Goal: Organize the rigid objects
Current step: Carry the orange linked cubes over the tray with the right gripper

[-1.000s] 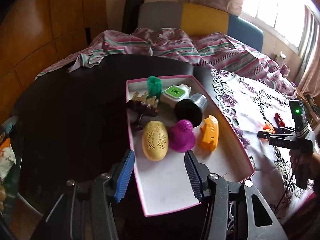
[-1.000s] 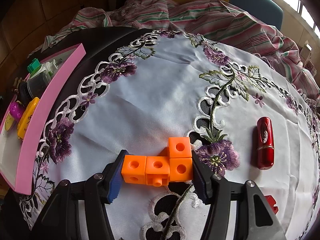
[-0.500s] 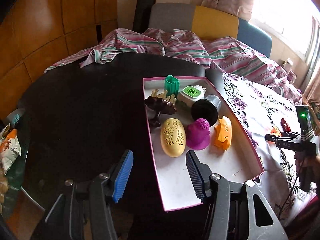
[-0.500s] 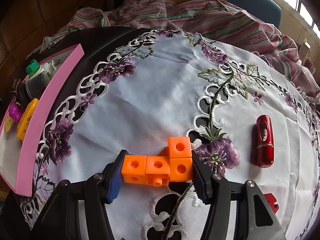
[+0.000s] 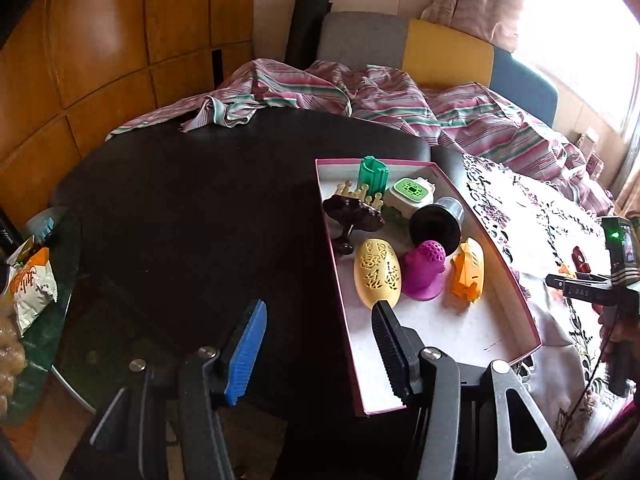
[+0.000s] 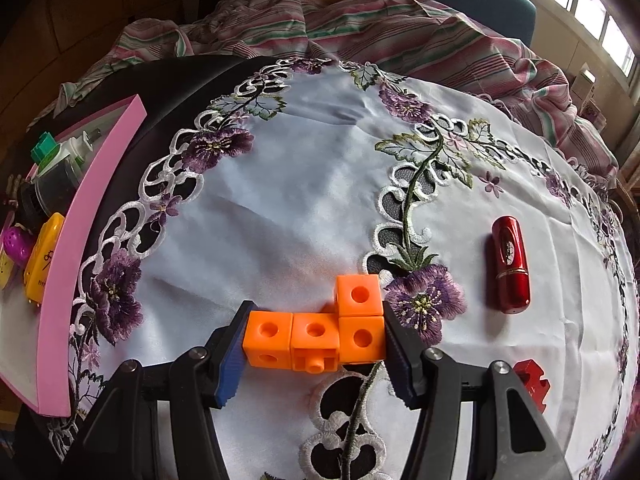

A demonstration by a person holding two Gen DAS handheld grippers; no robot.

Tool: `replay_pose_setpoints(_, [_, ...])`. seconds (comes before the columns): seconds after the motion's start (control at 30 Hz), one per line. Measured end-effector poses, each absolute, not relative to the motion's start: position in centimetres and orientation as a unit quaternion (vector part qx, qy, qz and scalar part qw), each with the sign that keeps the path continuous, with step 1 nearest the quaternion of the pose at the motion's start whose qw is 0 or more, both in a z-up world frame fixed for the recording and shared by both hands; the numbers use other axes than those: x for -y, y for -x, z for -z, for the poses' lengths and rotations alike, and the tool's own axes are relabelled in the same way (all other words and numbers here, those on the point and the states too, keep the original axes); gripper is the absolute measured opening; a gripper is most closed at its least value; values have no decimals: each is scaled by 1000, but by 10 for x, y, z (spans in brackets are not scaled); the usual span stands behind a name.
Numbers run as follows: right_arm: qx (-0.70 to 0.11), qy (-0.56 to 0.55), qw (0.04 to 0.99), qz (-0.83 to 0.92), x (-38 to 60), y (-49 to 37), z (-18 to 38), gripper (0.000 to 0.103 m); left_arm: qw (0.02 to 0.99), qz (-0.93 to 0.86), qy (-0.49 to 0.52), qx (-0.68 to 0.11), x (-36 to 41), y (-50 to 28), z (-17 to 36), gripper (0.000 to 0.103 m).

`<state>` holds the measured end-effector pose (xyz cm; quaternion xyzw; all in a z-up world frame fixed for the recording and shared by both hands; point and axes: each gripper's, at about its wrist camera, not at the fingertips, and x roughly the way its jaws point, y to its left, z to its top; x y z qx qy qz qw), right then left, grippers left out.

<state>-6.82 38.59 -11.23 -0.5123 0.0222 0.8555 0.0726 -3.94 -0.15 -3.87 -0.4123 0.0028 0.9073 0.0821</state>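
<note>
My right gripper (image 6: pixel 314 344) is shut on an orange piece of linked cubes (image 6: pixel 316 334), held just over the embroidered white cloth (image 6: pixel 320 168). A red lipstick tube (image 6: pixel 510 266) lies on the cloth to the right, a red cube piece (image 6: pixel 530 380) behind the right finger. My left gripper (image 5: pixel 316 344) is open and empty above the dark table (image 5: pixel 180 220), straddling the near left edge of the pink-rimmed tray (image 5: pixel 516 308). The tray holds a yellow oval (image 5: pixel 377 272), a purple cap (image 5: pixel 425 270), an orange toy (image 5: pixel 468 270) and several other items.
The tray's pink wall (image 6: pixel 80 240) stands at the left of the right wrist view. A striped blanket (image 5: pixel 360 96) is bunched at the table's far side before a sofa. Snack bags (image 5: pixel 28 284) lie at the far left. The right gripper shows in the left wrist view (image 5: pixel 592 288).
My left gripper has drawn back and to the left, so the tray now sits further right in its view. My right gripper keeps its hold on the orange cubes, nearly still.
</note>
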Motion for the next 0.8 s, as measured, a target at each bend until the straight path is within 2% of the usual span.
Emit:
replay_pose_setpoints(0.43, [-24, 444, -2, -896, -326, 49, 54, 60, 81, -907, 414, 2, 4, 41, 40, 56])
replay_pose_setpoints(0.8, [-11, 430, -97, -898, -259, 40, 37, 60, 78, -907, 413, 7, 7, 40, 40, 56])
